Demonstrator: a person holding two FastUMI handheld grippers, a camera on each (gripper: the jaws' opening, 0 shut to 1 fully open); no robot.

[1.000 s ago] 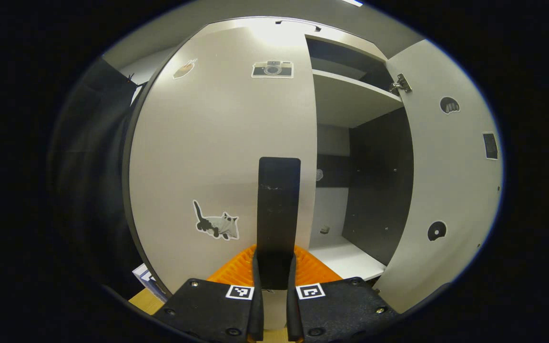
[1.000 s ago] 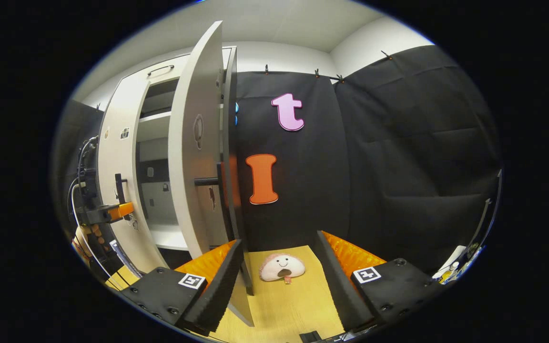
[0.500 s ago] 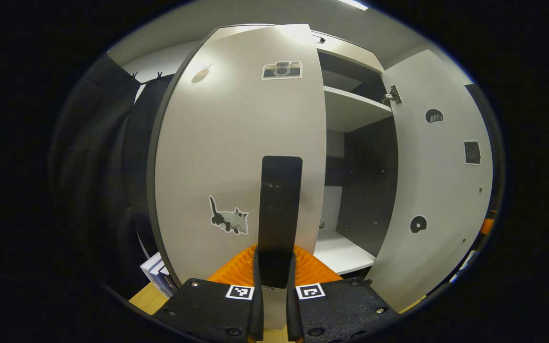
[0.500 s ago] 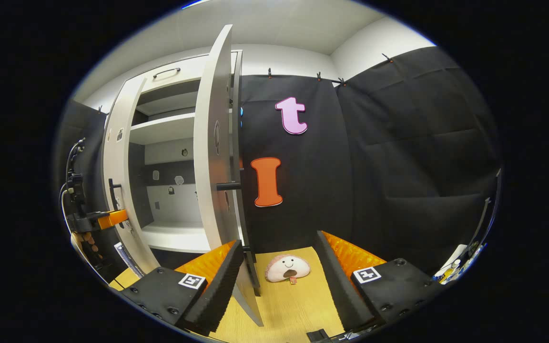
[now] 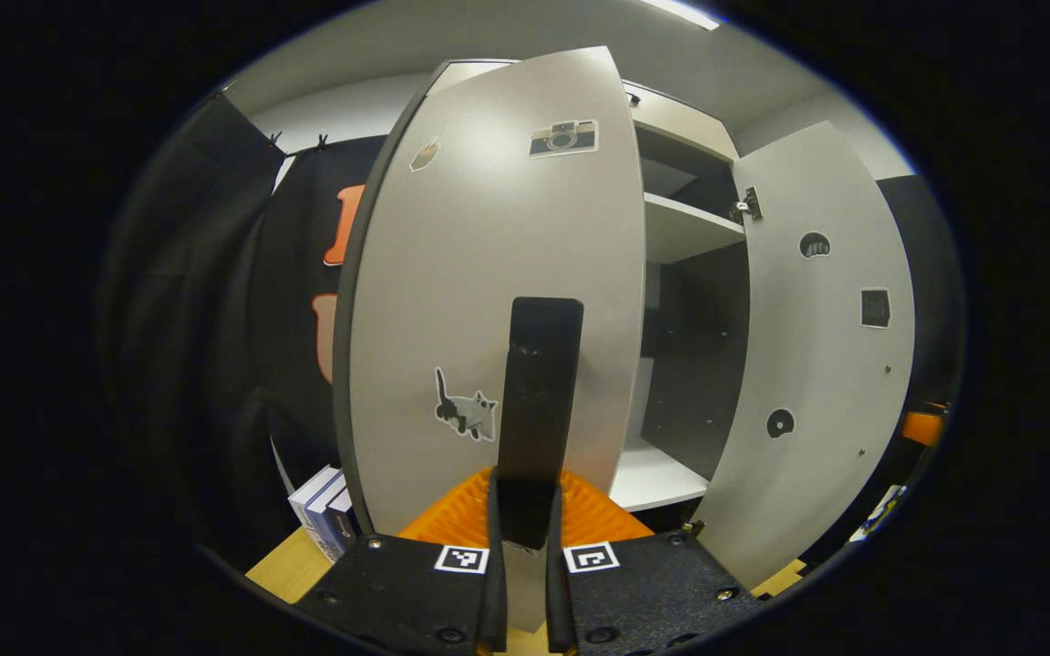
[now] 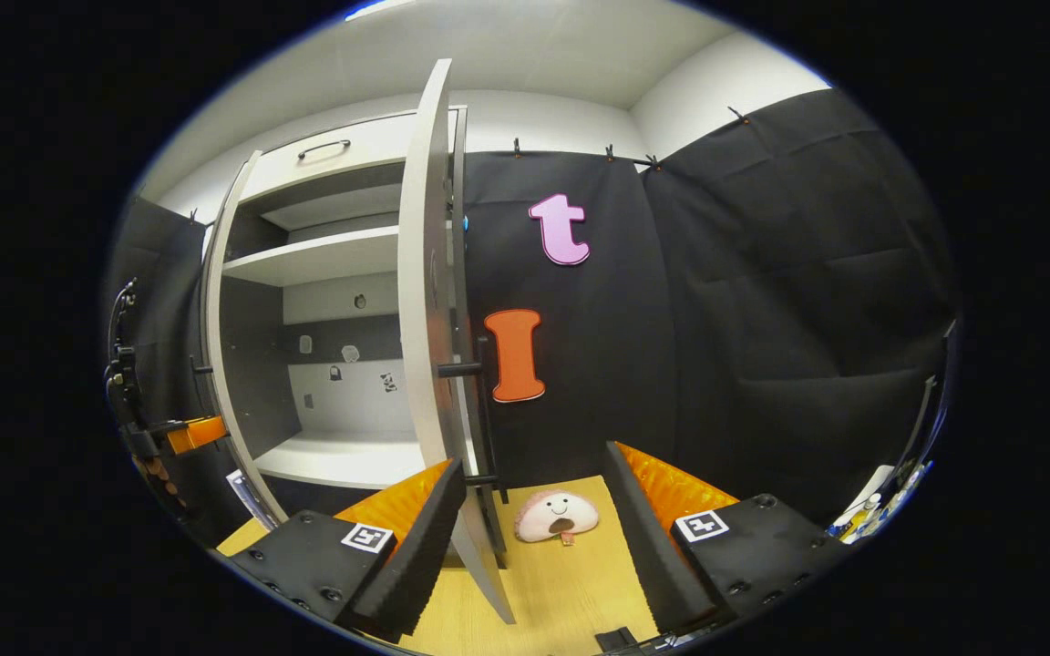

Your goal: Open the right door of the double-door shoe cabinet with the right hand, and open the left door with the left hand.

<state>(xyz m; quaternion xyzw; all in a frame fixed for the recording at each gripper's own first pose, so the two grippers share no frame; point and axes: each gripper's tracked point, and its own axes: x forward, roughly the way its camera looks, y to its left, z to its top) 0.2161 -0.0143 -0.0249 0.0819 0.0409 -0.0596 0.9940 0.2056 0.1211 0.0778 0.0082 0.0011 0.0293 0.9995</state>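
left tool [image 5: 520, 510] clamps left door handle [image 5: 539, 383]; no legible writing

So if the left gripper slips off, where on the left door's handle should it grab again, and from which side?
Grip the handle on its long vertical bar, about mid-height, coming straight at the face of the left door. The bar stands off the panel, so the left gripper can put one finger each side, as it does now.
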